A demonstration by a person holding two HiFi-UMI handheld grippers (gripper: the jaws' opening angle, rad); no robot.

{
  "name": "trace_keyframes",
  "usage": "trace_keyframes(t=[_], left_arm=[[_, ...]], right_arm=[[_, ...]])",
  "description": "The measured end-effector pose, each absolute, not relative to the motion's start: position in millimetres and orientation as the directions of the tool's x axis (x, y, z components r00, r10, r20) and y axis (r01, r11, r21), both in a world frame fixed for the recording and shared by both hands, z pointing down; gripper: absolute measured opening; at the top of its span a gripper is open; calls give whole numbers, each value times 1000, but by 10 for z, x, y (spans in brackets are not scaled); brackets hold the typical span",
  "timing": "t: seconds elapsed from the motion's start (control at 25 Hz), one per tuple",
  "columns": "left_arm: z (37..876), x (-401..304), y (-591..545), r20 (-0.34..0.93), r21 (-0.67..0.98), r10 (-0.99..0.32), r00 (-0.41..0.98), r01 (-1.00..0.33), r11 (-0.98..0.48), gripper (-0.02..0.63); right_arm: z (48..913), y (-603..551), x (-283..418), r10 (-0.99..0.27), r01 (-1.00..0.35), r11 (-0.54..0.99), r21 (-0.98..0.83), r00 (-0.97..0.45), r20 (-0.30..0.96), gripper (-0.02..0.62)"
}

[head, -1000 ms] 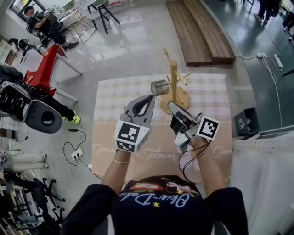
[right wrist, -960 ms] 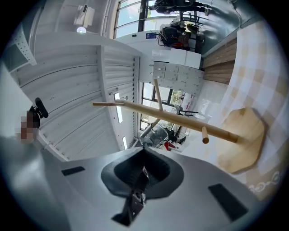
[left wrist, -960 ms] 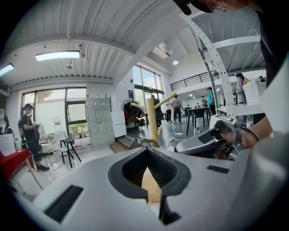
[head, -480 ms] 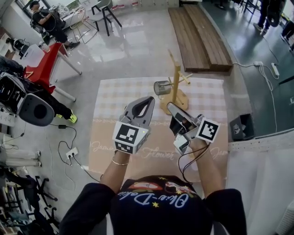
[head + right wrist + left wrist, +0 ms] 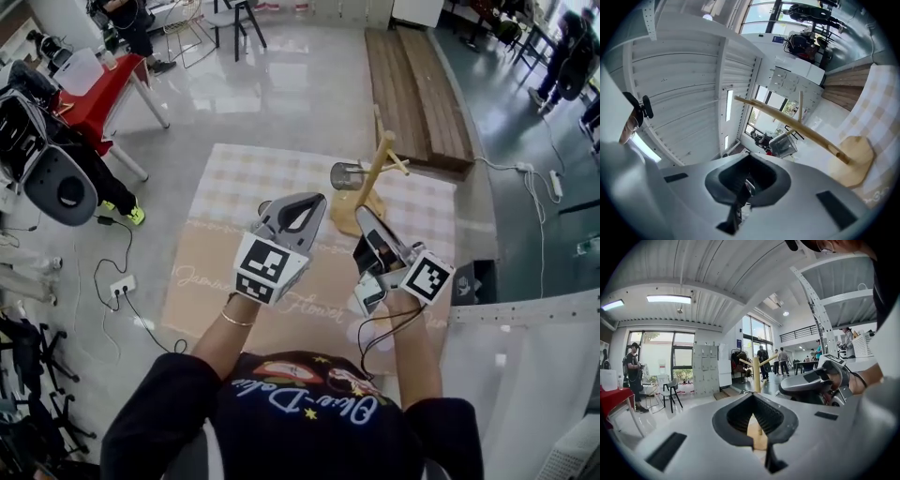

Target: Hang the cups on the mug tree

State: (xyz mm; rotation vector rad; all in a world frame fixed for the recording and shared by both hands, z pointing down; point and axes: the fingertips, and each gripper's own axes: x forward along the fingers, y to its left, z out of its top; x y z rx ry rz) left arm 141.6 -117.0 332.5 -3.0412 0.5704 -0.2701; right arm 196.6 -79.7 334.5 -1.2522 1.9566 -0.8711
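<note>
Both my grippers have risen slightly since a second ago. The left gripper (image 5: 315,200) and right gripper (image 5: 361,212) sit side by side, each with its fingers pressed together on nothing. Toward the far edge of the checked cloth (image 5: 244,187) stands the pale wooden mug tree (image 5: 377,173), its pole upright. One grey, metal-looking cup (image 5: 348,175) hangs on its left peg, lengthwise left to right.
</note>
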Motion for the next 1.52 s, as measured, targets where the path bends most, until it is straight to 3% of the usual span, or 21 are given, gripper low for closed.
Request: trace_keyframes(t=[0.44, 1.04, 1.52], left_arm=[[3262, 1124, -1212, 128, -6, -373, 919, -375, -927, 3], [3259, 793, -1216, 117, -25, -436, 892, -436, -899, 3], [3379, 509, -1266, 145, -18, -559, 816, -563, -826, 3]], right_arm=[[3014, -805, 1583, -911, -744, 385, -547, -400, -97, 9], [3013, -864, 1421, -916, -763, 371, -529, -395, -72, 9], [3175, -782, 1498, -906, -749, 386, -538, -418, -67, 9]])
